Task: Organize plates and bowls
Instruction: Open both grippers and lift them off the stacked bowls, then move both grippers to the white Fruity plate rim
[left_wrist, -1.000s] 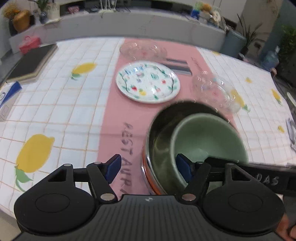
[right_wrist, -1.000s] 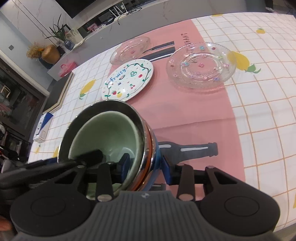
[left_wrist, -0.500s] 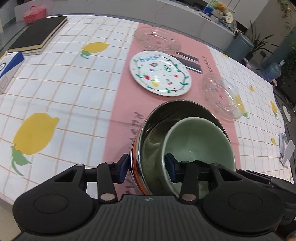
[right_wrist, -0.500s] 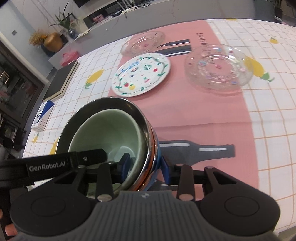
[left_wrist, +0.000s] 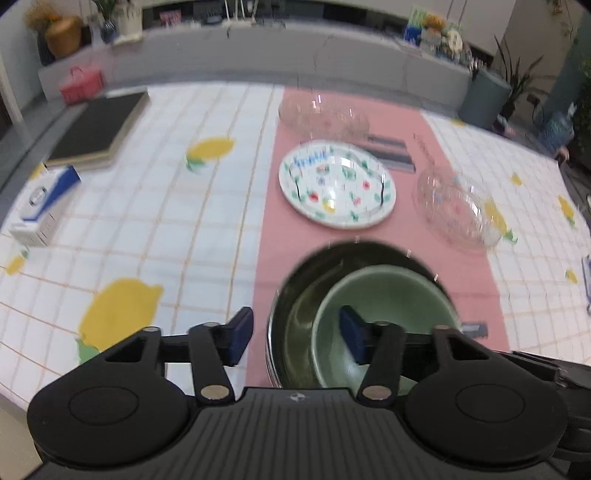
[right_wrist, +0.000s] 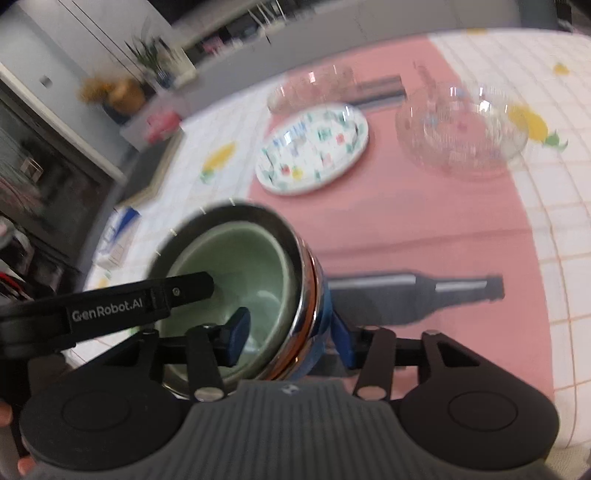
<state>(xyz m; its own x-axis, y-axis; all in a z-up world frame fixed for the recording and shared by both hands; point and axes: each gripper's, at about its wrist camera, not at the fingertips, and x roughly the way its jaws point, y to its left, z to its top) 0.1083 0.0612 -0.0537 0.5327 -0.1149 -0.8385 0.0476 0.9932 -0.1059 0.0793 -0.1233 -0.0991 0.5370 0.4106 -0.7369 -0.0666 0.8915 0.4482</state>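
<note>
we see a green bowl (left_wrist: 384, 295) nested inside a steel bowl (left_wrist: 295, 314), the pair on the pink runner (left_wrist: 295, 251) near the table's (left_wrist: 184, 229) near edge. both views are blurred.

our left gripper (left_wrist: 297, 334) is open wide around the steel bowl's left rim: one blue pad sits outside the wall, over the runner, and the other is inside, over the green bowl. neither pad looks pressed against the wall.

our right gripper (right_wrist: 290, 332) straddles the opposite side. its left finger reaches down into the green bowl (right_wrist: 236, 266), its right finger stands outside the steel bowl's (right_wrist: 306, 291) orange and blue outer wall. the jaws look spread, with some gap at the inner pad; we cannot tell for sure whether the outer pad touches the wall. in the right view, a finger of the left gripper, lettered genrobot.ai, crosses over the green bowl from the left.

further along the runner lies a painted plate (left_wrist: 338, 184), flat, near the table's middle. a glass plate (left_wrist: 323, 116) sits just beyond it toward the far edge, and a glass bowl (left_wrist: 456, 206) sits to its right at the runner's right border, apart from it.

at the table's left edge are a blue and white box (left_wrist: 42, 206) and a dark board (left_wrist: 98, 131) toward the far left corner.
</note>
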